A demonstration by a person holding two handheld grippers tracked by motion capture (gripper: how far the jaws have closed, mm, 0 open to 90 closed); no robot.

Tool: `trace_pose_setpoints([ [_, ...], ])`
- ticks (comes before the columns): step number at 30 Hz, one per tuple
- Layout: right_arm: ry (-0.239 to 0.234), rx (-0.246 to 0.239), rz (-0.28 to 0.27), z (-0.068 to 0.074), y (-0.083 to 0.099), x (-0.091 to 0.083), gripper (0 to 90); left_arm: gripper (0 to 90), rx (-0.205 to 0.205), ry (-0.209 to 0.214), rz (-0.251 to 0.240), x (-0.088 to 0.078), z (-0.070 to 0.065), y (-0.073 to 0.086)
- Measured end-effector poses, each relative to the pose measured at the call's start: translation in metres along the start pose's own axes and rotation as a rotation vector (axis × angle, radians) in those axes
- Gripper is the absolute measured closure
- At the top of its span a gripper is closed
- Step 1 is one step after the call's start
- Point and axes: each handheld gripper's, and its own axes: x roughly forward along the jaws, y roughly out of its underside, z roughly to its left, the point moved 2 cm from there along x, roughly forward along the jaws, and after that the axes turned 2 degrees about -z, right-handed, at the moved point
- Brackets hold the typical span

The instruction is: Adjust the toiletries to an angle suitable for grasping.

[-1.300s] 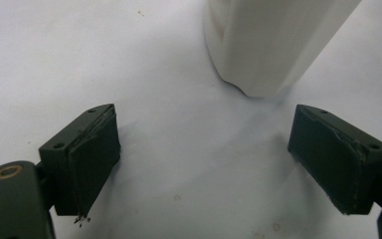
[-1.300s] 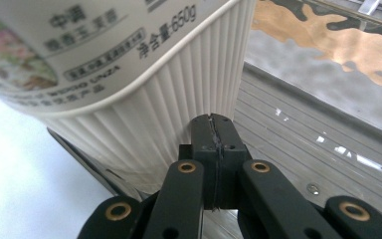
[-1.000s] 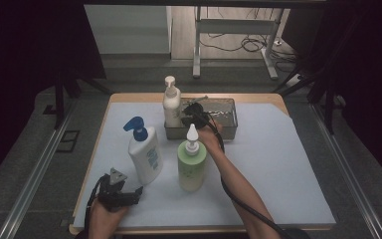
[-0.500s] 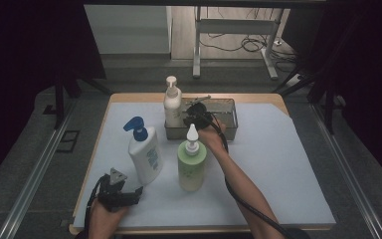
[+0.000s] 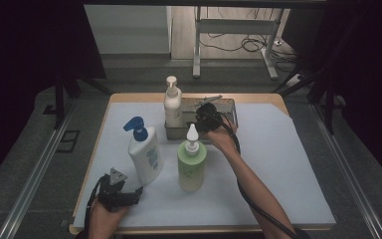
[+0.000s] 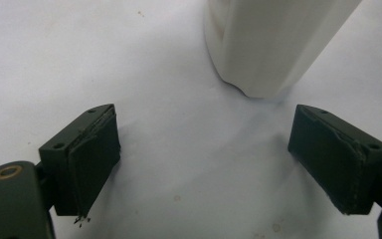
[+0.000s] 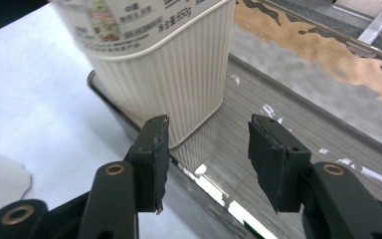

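Step in hand: cream pump bottle point(image 7: 164, 64) stands in the metal tray point(image 7: 298, 124); right gripper point(image 7: 208, 149) just opening, nothing between its jaws. Left gripper point(image 6: 204, 159) spread wide, empty. Next, likely: green bottle point(image 5: 192, 164).

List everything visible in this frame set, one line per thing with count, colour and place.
cream pump bottle: 1, cream, standing in the tray's left end
metal tray: 1, steel grey, far middle of the table
white bottle: 1, white with blue pump, near left
green bottle: 1, pale green with white nozzle, near centre
table: 1, white sheet over wood
left gripper: 1, black, near left on the sheet, fingers open and empty
right gripper: 1, black, over the tray, fingers just opening, nothing between them
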Motion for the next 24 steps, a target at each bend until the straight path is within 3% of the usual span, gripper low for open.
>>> trace_pose_setpoints([
  [5,-0.026,-0.011,-0.013,0.0,0.003,-0.012,46.0,12.4,0.0,0.0,0.0,0.0,0.0,0.0],
  [14,-0.021,-0.042,-0.005,-0.001,0.014,-0.029,31.4,12.5,-0.001,0.0,-0.001,0.0,0.0,0.0],
  [24,-0.025,-0.071,-0.017,-0.001,0.028,-0.049,26.4,12.5,0.0,-0.001,0.0,0.0,0.0,0.0],
])
